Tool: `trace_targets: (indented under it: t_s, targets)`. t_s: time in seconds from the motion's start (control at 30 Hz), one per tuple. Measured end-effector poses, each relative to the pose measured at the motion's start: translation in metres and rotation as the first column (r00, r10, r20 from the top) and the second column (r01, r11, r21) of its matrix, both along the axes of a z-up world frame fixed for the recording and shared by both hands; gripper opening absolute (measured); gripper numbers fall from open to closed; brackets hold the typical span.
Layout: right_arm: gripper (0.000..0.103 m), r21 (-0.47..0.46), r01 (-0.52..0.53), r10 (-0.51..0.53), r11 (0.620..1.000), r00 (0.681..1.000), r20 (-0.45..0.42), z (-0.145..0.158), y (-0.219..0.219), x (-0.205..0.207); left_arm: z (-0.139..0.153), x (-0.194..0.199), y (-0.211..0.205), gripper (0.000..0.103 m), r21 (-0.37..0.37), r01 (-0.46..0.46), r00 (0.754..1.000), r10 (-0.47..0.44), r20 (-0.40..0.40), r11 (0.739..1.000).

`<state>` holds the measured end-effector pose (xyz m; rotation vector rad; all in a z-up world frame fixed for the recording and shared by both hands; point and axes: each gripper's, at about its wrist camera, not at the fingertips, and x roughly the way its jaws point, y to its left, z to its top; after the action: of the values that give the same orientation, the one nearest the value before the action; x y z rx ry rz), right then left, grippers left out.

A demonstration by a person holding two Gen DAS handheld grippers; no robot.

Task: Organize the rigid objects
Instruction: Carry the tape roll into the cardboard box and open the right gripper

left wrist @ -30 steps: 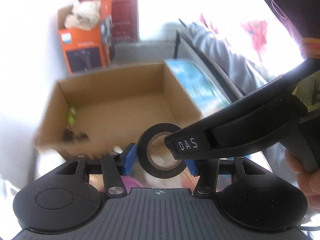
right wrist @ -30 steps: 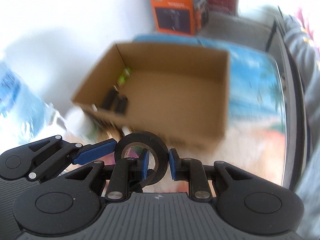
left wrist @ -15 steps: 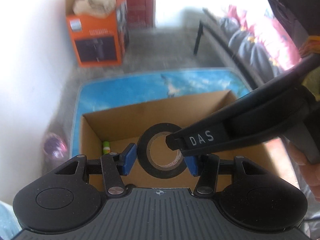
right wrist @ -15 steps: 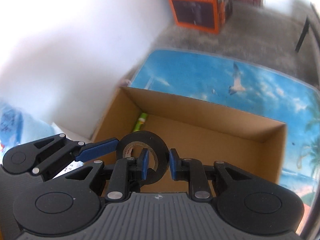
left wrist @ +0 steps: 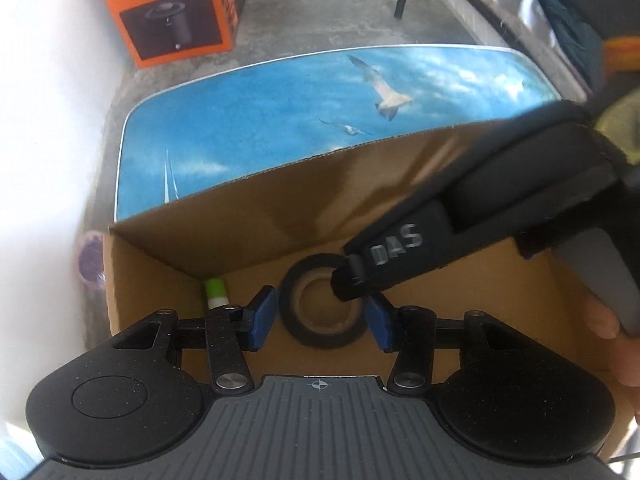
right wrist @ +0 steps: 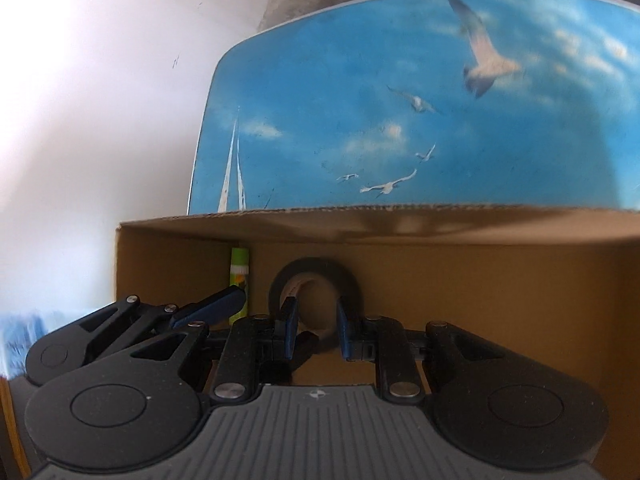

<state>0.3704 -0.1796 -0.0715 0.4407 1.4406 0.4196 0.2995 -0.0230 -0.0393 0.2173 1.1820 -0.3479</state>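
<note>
Tape roll (left wrist: 322,308), black with a brown core, hangs inside the open cardboard box (left wrist: 256,216), and we see it caught by 2 tools at once. Our right tool (right wrist: 316,326) has its blue pads nearly together: 1 pad sits inside the core and the other outside the ring, pinching the wall of the roll (right wrist: 316,280) on its right side. In the left wrist view that same tool comes in from the right as a black body marked "DAS", its tip in the roll's centre hole. Our left tool (left wrist: 320,318) frames the roll with a blue pad on each side; its jaws are closing, with the roll between them, and a thin gap still shows at the left pad, while the right pad is too close to the roll for us to tell whether it touches. A green tube (right wrist: 239,280) lies in the far left corner of the box, just left of the roll. The box stands on a surface (right wrist: 360,100) printed with blue sky and gulls. Beyond it, on the concrete floor, stands an orange carton (left wrist: 172,8). A hand (left wrist: 616,344) shows at the right edge of the left view.
</note>
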Motion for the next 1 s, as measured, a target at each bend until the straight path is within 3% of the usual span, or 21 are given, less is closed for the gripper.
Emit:
trace_targets:
  t_s: [0.2,0.33,0.43,0.6,0.77,1.0]
  targets:
    - [0.022,0.053,0.055,-0.053,0.997,0.998,-0.024,-0.013,0.001,0.004,0.005,-0.001,0.006,0.054,0.042,-0.009,1.0,0.008,0.024,0.999]
    - [0.023,0.061,0.091,-0.092,0.994,0.996,0.002,-0.001,-0.01,0.002,0.021,-0.003,0.019,0.062,-0.002,-0.056,0.998,0.056,0.043,0.998]
    - [0.023,-0.005,0.123,-0.123,0.992,0.992,0.005,0.003,-0.017,0.0,0.041,-0.009,0.03,0.067,-0.042,-0.091,0.993,0.094,0.068,0.995]
    - [0.024,-0.045,0.167,-0.17,0.985,0.981,-0.087,-0.016,-0.02,-0.003,0.07,-0.026,0.046,0.077,-0.101,-0.141,0.982,0.152,0.115,0.985]
    - [0.026,0.03,0.119,-0.115,0.992,0.985,-0.129,-0.031,0.005,-0.009,0.087,-0.042,0.061,0.083,-0.158,-0.181,0.968,0.205,0.145,0.971]
    - [0.026,0.054,0.042,-0.037,0.998,0.996,-0.076,-0.002,0.01,-0.019,0.102,-0.059,0.075,0.083,-0.191,-0.243,0.946,0.276,0.171,0.951]
